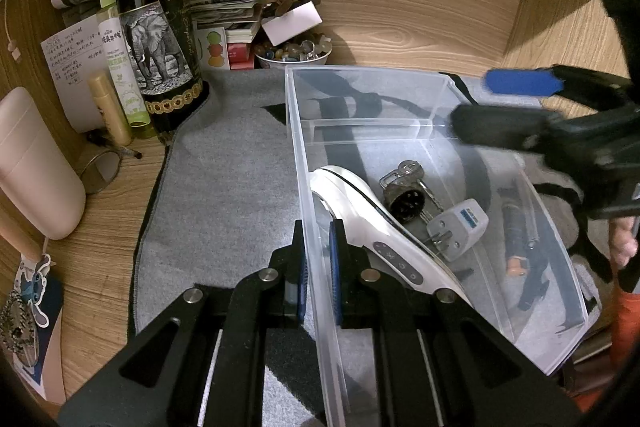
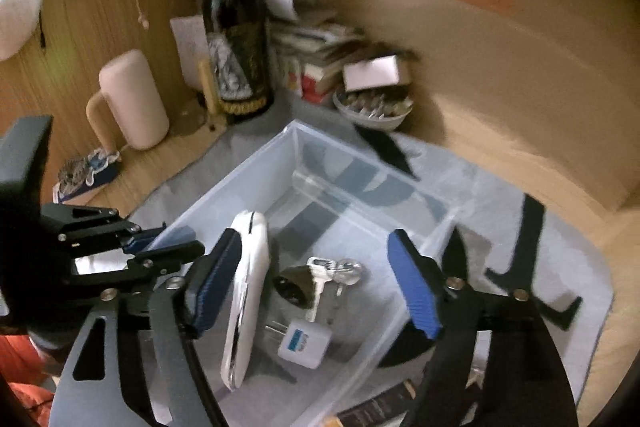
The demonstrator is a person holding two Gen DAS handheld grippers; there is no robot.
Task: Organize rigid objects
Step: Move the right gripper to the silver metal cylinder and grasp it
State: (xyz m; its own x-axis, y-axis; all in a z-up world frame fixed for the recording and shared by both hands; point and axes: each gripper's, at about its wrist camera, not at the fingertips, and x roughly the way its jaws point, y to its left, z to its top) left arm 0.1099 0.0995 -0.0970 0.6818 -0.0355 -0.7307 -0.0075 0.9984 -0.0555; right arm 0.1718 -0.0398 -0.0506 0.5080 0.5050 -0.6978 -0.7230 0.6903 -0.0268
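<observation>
A clear plastic bin [image 1: 432, 99] [image 2: 280, 155] stands on a grey mat. Inside lie a white handheld device [image 1: 360, 211] [image 2: 248, 291], a bunch of keys with a dark fob [image 1: 404, 191] [image 2: 324, 275] and a white plug adapter [image 1: 460, 227] [image 2: 304, 343]. My left gripper [image 1: 318, 239] [image 2: 176, 247] is shut on the bin's left wall. My right gripper [image 2: 315, 237] [image 1: 472, 103] hangs open above the bin's contents, with nothing between its blue pads. A dark tube with an orange end [image 1: 516, 239] lies by the bin's right wall, seen through the plastic.
A dark wine bottle [image 1: 156, 27] [image 2: 236, 39], a green spray bottle [image 1: 120, 59], a pink container [image 1: 36, 163] [image 2: 134, 99], stacked books [image 1: 228, 15] and a bowl of stones [image 1: 296, 51] [image 2: 376, 107] crowd the back left corner. Wooden walls enclose the desk. Glasses [image 1: 100, 167] lie left of the mat [image 1: 232, 187].
</observation>
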